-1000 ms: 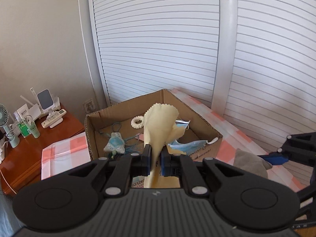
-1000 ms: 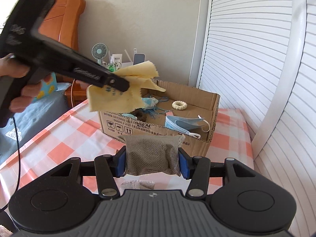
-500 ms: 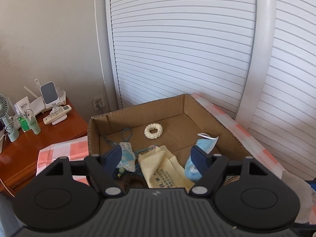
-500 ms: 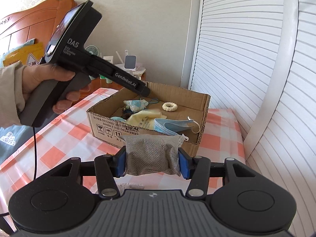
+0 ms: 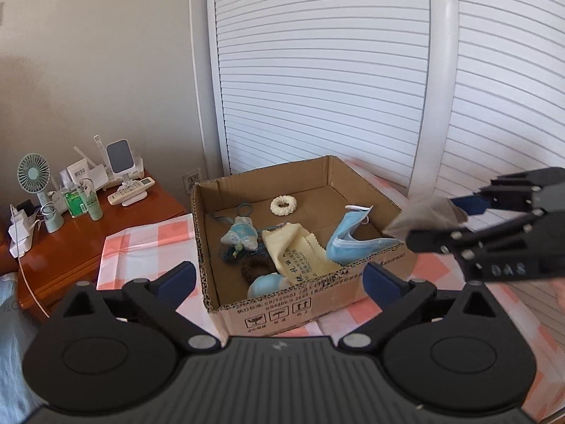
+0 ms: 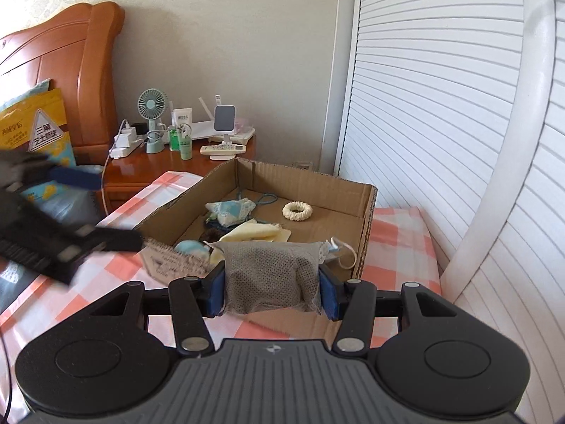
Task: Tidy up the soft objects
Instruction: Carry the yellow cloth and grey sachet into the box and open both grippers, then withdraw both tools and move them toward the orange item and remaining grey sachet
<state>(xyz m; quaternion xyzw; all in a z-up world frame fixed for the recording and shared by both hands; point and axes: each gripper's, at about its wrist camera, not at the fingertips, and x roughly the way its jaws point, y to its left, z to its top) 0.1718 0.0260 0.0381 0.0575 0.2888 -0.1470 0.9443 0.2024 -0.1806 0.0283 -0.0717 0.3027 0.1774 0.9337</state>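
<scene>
An open cardboard box (image 5: 307, 309) (image 6: 367, 212) stands on the checked cloth. In it lie a yellow cloth (image 5: 300, 252) (image 6: 256, 233), a blue face mask (image 5: 348, 238), a cream scrunchie (image 5: 283, 205) (image 6: 297, 210), a blue patterned pouch (image 5: 240, 235) (image 6: 231, 211), a brown hair tie (image 5: 255, 268) and a pale blue round item (image 5: 266, 282). My left gripper (image 5: 279, 279) is open and empty, just before the box's near wall. My right gripper (image 6: 272, 291) is shut on a grey mesh sachet (image 6: 272, 282) (image 5: 423, 217), held over the box's right near edge.
A wooden nightstand (image 5: 70, 233) (image 6: 183, 166) left of the box carries a small fan (image 5: 33, 176), bottles, a remote and chargers. White louvred doors (image 5: 317, 70) stand behind the box. A wooden headboard (image 6: 63, 70) and a yellow bag (image 6: 35, 130) are at far left.
My left gripper opened and dropped the yellow cloth into the box, then drew back toward me. My right gripper moved closer to the box with the grey sachet.
</scene>
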